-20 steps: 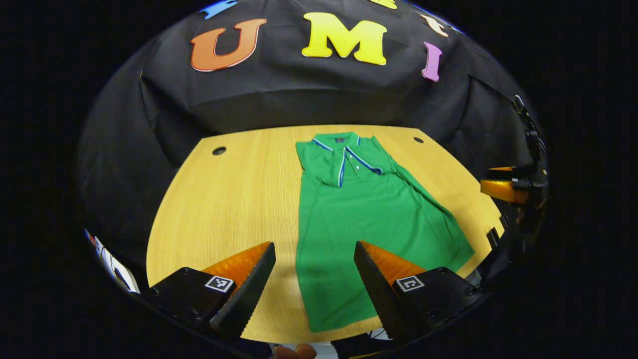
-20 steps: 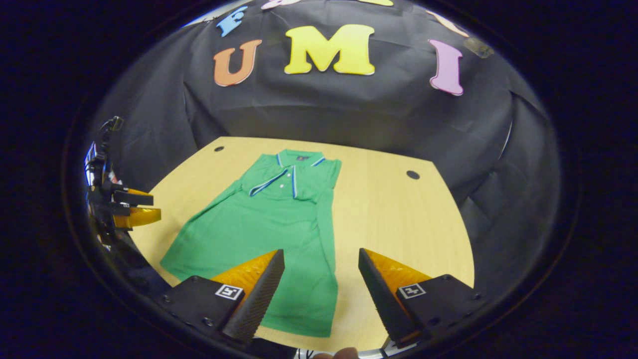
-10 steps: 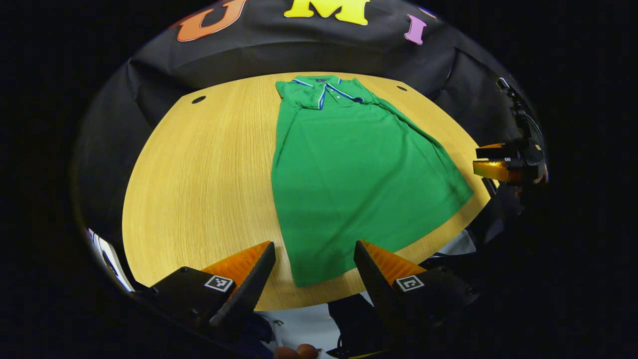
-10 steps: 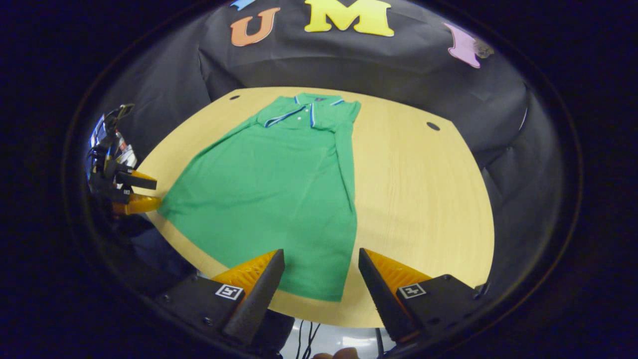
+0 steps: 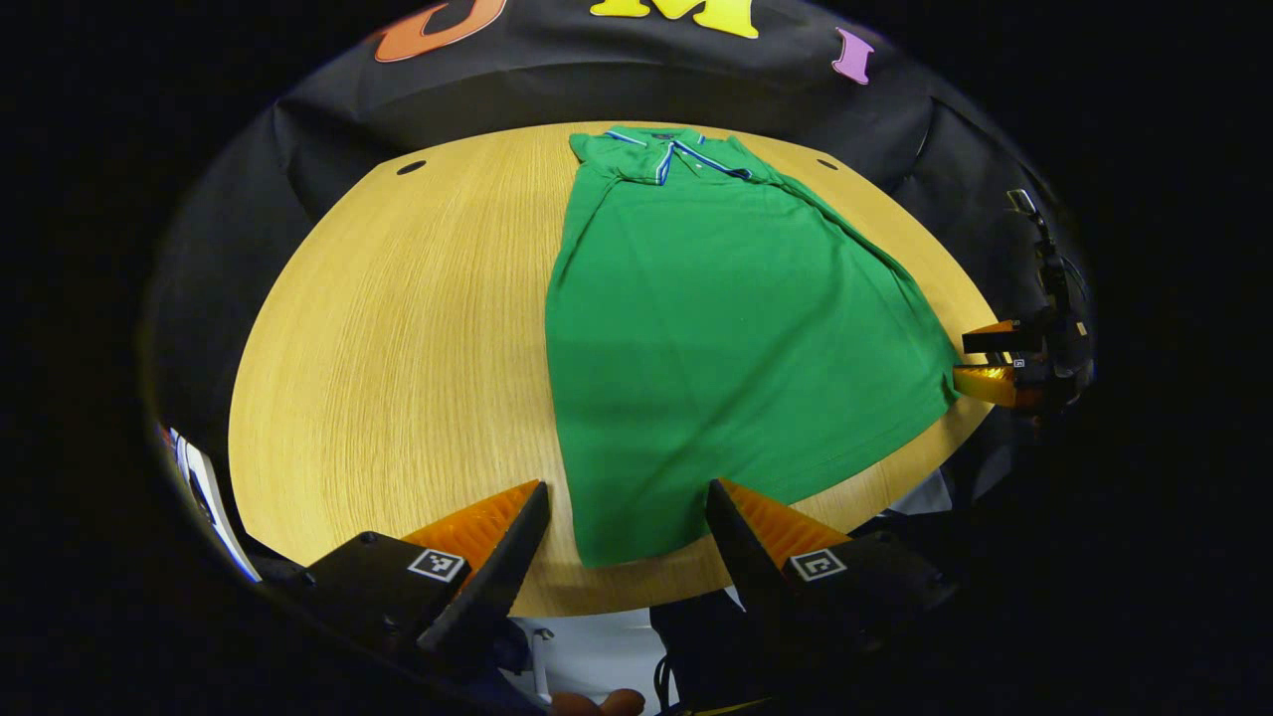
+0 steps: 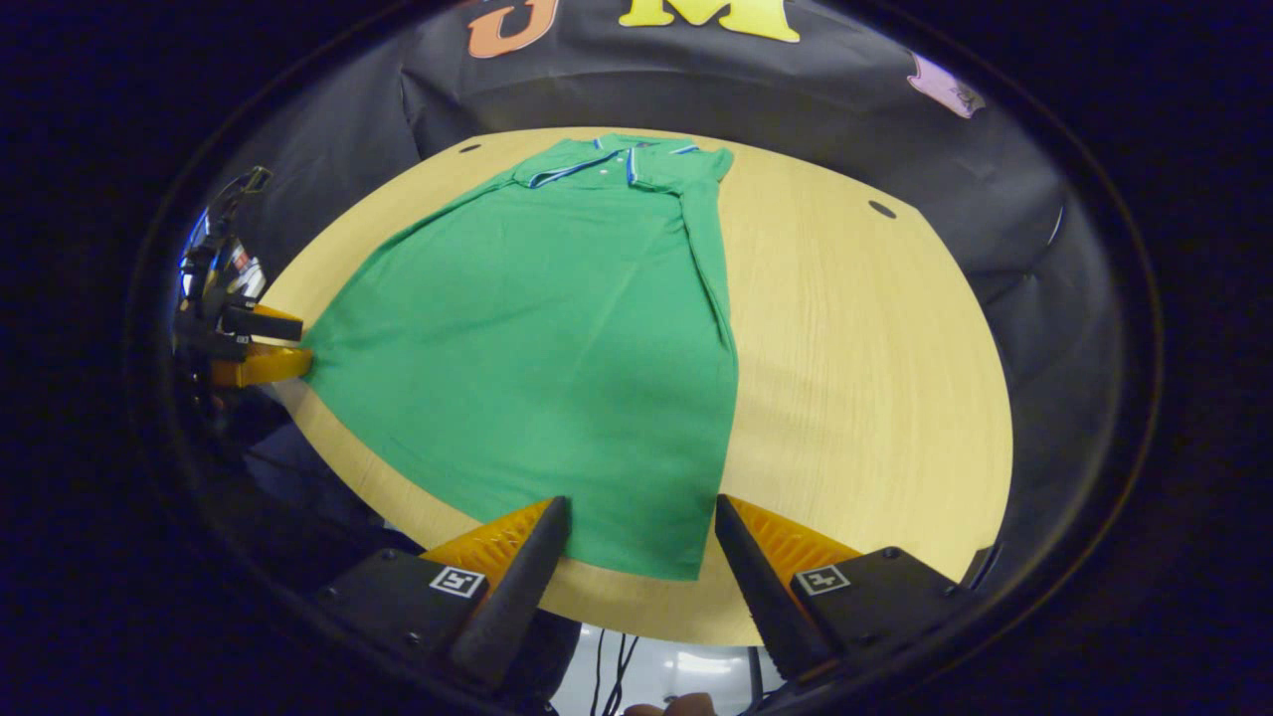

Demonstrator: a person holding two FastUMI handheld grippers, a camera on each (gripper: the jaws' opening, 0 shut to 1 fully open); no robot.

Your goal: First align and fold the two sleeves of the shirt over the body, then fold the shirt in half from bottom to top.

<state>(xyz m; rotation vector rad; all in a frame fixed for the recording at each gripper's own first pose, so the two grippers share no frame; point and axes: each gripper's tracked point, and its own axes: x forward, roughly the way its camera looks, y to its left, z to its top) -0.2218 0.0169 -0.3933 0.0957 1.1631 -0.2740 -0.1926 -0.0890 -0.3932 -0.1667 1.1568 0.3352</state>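
Green shirt (image 5: 726, 328) flat on table (image 5: 398, 348) (sleeves folded in); both claws (image 5: 617, 557) (image 6: 641, 567) apart at its hem.

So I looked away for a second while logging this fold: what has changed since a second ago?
Both grippers tilted down and lined up on the hem: the left gripper now frames the near left corner of the green polo shirt, the right gripper the near right corner. Nothing was grasped; both jaws stay open. The shirt, sleeves folded in, lies unmoved on the light wooden table.
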